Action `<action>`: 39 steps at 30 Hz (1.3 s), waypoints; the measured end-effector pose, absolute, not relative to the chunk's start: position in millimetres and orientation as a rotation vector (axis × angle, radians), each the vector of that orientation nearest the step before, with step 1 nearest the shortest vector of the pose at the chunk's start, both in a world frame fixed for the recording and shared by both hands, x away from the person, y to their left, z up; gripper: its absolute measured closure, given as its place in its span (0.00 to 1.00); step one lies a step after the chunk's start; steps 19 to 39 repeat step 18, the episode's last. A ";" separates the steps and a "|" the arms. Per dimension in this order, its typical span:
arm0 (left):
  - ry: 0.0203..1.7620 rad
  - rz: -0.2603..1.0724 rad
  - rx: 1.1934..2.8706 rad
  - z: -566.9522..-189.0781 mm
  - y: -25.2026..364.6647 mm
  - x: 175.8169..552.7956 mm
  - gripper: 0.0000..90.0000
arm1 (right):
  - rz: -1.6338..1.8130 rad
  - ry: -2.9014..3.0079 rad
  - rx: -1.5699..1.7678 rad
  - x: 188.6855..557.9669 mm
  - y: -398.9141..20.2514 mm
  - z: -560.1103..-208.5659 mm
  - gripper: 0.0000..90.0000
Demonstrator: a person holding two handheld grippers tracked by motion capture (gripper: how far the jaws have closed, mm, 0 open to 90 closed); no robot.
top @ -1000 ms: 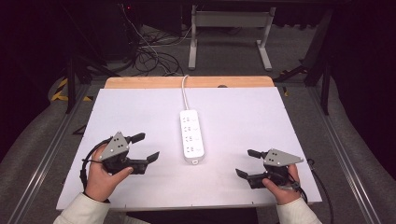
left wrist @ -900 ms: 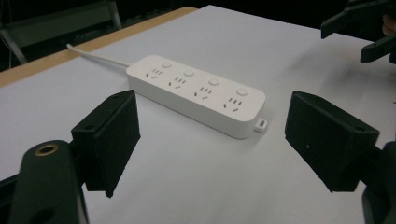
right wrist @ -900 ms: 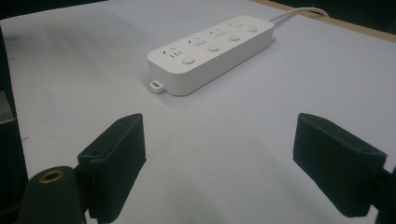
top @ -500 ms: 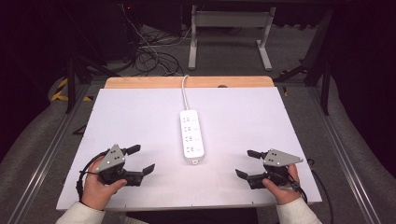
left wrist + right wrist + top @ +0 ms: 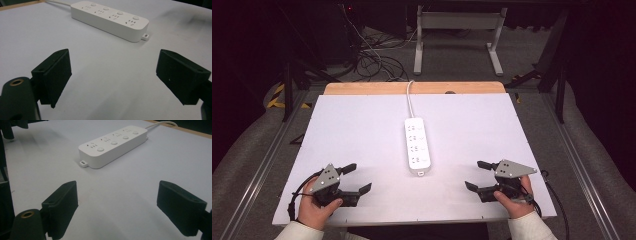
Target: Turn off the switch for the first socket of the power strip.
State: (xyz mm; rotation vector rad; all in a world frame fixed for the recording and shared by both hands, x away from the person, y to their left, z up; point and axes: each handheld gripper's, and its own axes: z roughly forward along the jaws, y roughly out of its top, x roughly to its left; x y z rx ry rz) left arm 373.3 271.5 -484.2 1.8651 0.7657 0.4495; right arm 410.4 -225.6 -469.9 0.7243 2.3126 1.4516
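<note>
Overhead, the white power strip (image 5: 418, 146) lay lengthwise at the middle of the white table (image 5: 352, 130), its cord running to the far edge. The left gripper (image 5: 356, 179) and right gripper (image 5: 476, 174) sat near the front corners, well apart from it, jaws spread and empty. Through the left gripper view, the strip (image 5: 110, 19) lay ahead between wide-open jaws. Likewise, the right gripper view showed it (image 5: 113, 145) beyond parted jaws.

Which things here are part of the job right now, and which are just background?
In the job:
power strip, lying flat mid-table
left gripper, open, holding nothing
right gripper, open, holding nothing

Just lying about:
cables on the floor beyond the table
metal stand behind the table
</note>
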 end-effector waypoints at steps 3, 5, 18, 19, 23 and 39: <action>0.763 0.444 1.870 -483.2 272.5 374.8 0.15 | 1.451 2.313 0.721 410.7 -225.2 -470.1 0.20; 0.780 0.437 1.861 -482.0 272.3 374.8 0.16 | 1.447 2.314 0.718 410.8 -224.7 -470.3 0.20; 0.807 0.520 1.830 -478.4 279.2 373.1 0.15 | 1.439 2.316 0.716 411.0 -224.3 -471.3 0.20; 0.807 0.520 1.830 -478.4 279.2 373.1 0.15 | 1.439 2.316 0.716 411.0 -224.3 -471.3 0.20; 0.807 0.520 1.830 -478.4 279.2 373.1 0.15 | 1.439 2.316 0.716 411.0 -224.3 -471.3 0.20; 0.807 0.520 1.830 -478.4 279.2 373.1 0.15 | 1.439 2.316 0.716 411.0 -224.3 -471.3 0.20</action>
